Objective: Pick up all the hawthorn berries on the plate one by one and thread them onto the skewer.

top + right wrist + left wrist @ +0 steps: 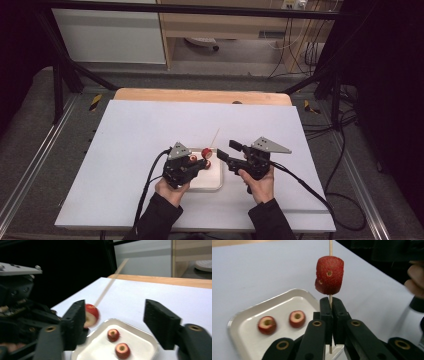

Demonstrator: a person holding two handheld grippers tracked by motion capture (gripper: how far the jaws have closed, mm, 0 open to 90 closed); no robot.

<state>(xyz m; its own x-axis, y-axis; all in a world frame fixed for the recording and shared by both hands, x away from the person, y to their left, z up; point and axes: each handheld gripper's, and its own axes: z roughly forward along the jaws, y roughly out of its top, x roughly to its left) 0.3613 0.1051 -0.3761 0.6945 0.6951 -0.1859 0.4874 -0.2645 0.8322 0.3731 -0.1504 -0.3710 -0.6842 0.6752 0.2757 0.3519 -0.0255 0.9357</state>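
Left gripper view: tray [242, 322] holding two strawberry pieces [267, 325].

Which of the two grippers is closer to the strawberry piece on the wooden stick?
The left. The left gripper clamps the stick just below the strawberry piece. The right gripper is open, off to the side of it, apart.

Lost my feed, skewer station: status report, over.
Left gripper shut on skewer, one strawberry piece threaded. Right gripper open, empty. Two pieces in tray. Nothing obstructing.
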